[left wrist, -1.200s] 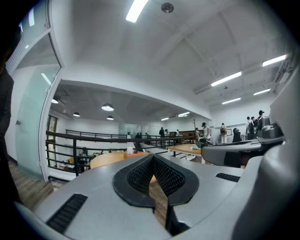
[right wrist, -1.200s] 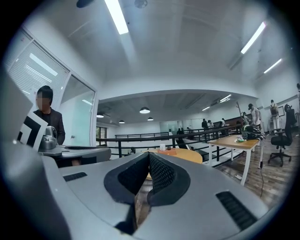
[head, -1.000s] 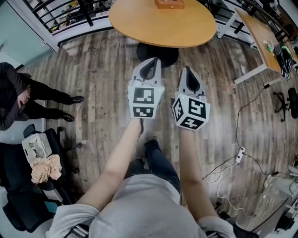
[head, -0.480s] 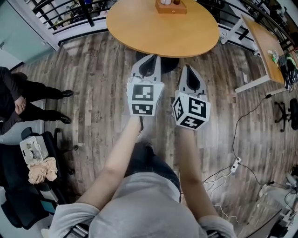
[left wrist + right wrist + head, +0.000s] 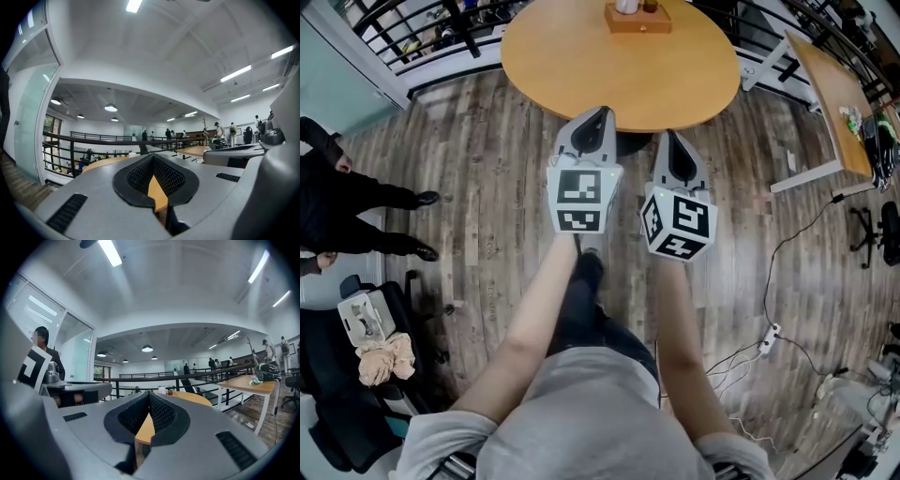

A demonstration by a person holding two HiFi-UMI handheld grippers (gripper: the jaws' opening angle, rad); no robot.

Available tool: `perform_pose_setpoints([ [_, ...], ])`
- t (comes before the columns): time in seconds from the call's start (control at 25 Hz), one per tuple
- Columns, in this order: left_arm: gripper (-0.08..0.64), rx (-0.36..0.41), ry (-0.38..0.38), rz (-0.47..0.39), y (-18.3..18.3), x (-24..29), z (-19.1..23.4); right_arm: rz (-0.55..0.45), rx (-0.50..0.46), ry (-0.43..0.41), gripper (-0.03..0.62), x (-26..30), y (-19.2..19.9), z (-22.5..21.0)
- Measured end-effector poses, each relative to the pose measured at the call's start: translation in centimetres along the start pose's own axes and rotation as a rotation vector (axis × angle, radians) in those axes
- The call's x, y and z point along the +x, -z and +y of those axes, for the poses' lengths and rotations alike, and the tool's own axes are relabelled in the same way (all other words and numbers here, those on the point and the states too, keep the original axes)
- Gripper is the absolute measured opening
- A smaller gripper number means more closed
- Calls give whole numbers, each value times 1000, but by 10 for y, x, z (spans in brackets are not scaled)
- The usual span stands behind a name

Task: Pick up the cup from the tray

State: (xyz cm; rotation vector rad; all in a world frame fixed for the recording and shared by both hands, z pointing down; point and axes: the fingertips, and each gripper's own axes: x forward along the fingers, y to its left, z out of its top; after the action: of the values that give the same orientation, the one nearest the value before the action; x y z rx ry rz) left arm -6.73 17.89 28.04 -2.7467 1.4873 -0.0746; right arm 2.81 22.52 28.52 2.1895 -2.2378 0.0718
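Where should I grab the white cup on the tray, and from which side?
Probably its side wall, coming level from this side of the round table: the white cup looks upright at the left end of the tray, a small brown thing close on its right.

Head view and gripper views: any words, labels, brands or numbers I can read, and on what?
None readable. The cubes on the left gripper and right gripper bear only black-and-white square patterns, no letters. The cup on the tray is too small to show any print.
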Motion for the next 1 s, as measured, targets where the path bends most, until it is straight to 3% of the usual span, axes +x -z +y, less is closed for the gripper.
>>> perform_pose_setpoints([
  [0.6, 3, -22, 36, 0, -2, 125, 50, 4, 14, 49, 6, 129, -9, -34],
  [1.0, 3, -31, 41, 7, 0, 178, 59, 14, 2, 63, 6, 172, -8, -60],
])
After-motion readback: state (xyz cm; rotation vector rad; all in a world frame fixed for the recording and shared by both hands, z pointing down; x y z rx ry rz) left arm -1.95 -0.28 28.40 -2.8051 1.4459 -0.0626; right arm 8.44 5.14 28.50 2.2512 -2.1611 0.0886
